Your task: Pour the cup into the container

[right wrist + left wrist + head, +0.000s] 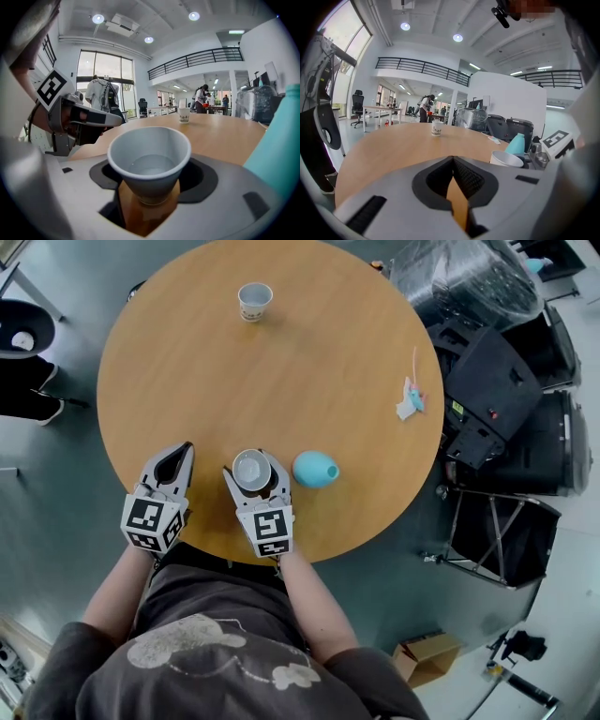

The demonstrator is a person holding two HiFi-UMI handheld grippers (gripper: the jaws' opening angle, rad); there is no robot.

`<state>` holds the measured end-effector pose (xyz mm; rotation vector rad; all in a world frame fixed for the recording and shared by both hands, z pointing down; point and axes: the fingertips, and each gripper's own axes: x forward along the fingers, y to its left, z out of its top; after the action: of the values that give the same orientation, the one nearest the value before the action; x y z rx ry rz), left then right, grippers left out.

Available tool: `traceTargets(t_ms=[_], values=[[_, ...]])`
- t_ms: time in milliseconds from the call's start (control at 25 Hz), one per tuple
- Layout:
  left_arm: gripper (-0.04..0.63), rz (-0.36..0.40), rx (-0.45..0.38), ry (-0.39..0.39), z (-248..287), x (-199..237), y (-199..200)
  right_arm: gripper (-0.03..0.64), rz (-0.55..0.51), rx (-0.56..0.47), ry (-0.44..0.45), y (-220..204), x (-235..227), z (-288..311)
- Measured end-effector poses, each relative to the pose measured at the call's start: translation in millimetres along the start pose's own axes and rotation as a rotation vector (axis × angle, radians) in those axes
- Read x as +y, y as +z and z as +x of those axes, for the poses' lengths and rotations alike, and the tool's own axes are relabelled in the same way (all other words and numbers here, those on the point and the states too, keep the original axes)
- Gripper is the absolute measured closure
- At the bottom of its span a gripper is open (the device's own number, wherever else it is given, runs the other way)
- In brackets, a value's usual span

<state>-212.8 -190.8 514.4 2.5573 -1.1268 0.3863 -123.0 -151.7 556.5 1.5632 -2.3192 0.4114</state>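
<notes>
A white paper cup (251, 470) with clear water in it (150, 161) stands near the round wooden table's (281, 381) front edge. My right gripper (254, 474) has its jaws on either side of the cup's lower half (150, 187); a thin dark gap shows at the left jaw, so it is open. A second, printed paper cup (254, 301) stands at the far side (183, 115) (436, 129). My left gripper (174, 457) rests just left of the right one, shut and empty (453, 161).
A teal bottle-shaped object (314, 469) lies right of the cup, close to the right gripper (276, 150). A small white and blue item with a pink string (411, 401) lies near the table's right edge. Black cases (497, 390) stand beyond that edge.
</notes>
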Motion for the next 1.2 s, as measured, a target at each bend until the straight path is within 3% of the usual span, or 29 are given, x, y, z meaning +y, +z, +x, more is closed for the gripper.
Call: traceTargets(t_ms=[600,840,1040,1200], values=[[0.588,0.032,-0.034,-0.106,-17.1,-30.8,27.4,0.314,-0.066,-0.063,-0.012,58.5,25.7,-67.5],[0.588,0.003,-0.022,-0.134,-12.0,-37.8,20.3,0.314,-0.048,-0.045,-0.073,52.4,17.5,-80.2],[0.588,0.021,-0.031,-0.185,-3.0,-53.0,23.6,0.314,-0.024,-0.040,-0.107,48.5,6.9,-92.1],[0.588,0.027,-0.033,-0.183,2.3,-58.4,22.6,0.314,-0.036,-0.044,-0.116,45.3,-2.4,-98.3]])
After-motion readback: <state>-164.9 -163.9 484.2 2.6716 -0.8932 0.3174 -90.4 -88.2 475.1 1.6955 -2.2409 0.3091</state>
